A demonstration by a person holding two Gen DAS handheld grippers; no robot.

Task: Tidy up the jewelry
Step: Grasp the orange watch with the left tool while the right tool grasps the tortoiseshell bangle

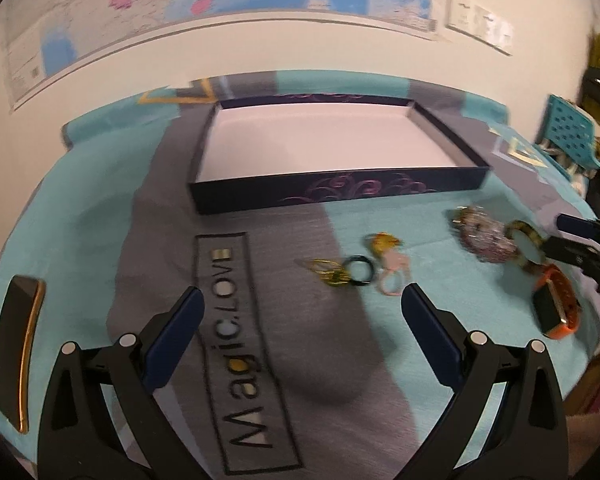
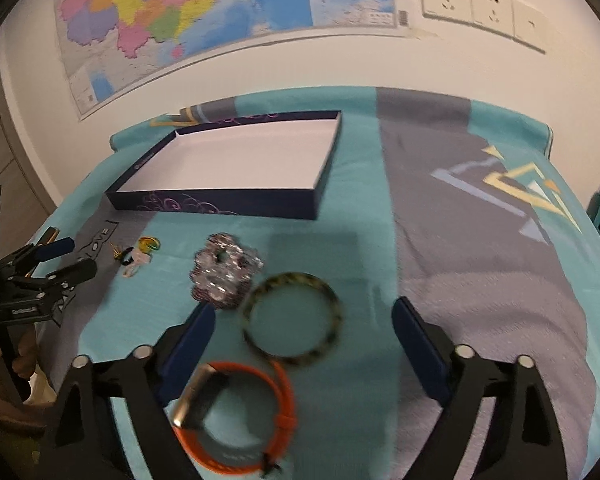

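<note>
A shallow dark blue box [image 1: 340,194] with a white inside stands at the back of the table; it also shows in the right wrist view [image 2: 220,204]. My left gripper [image 1: 300,312] is open and empty, just short of a black ring [image 1: 359,271], a gold-green piece [image 1: 328,272] and a pink-and-gold piece [image 1: 388,260]. My right gripper [image 2: 302,324] is open and empty, with a tortoiseshell bangle [image 2: 292,318] between its fingers. An orange watch [image 2: 236,412] lies just below it and a sparkly scrunchie [image 2: 224,274] to its upper left.
A teal and grey cloth [image 2: 460,260] covers the table. A dark phone [image 1: 16,352] lies at the left edge. A teal perforated basket [image 1: 572,132] stands off the right side. A wall with a map [image 2: 200,12] and sockets [image 2: 480,4] is behind.
</note>
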